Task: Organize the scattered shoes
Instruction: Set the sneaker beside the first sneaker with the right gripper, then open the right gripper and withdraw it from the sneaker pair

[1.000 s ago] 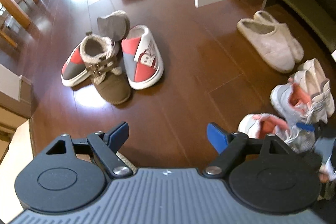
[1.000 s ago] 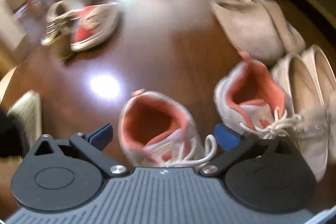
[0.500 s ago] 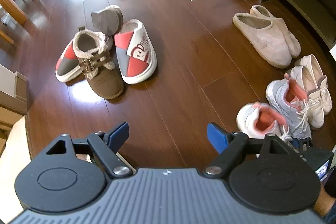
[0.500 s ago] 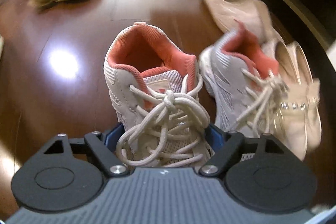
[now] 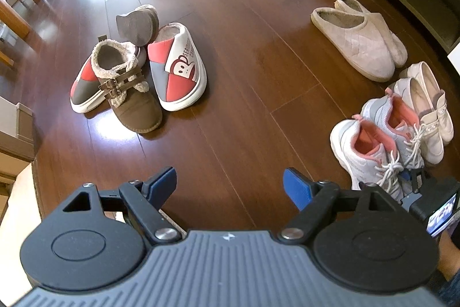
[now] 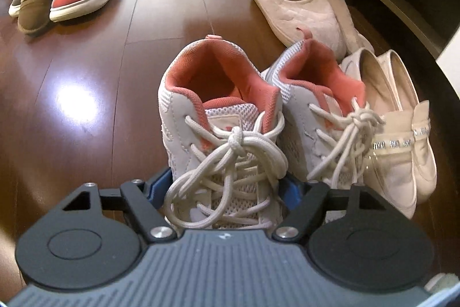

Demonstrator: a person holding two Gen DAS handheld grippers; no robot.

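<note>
Sneaker (image 6: 218, 140): lengthwise between my right gripper (image 6: 227, 189) jaws, heel pointing away, beside its mate (image 6: 319, 111). Pads pinch its forefoot sides. Left gripper (image 5: 230, 186) spread, empty, farther off.

Sharp, daylit fisheye views with curved edges, overexposed top-left corner, bright glare patches on the glossy floor (image 5: 230, 82).

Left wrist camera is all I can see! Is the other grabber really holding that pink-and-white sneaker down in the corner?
Observer: Yes. The right gripper has its blue pads against both sides of the near sneaker, at the laced front.
Operator: Are its laces tied up?
Observer: Yes, the laces are knotted in a bow on top.
</note>
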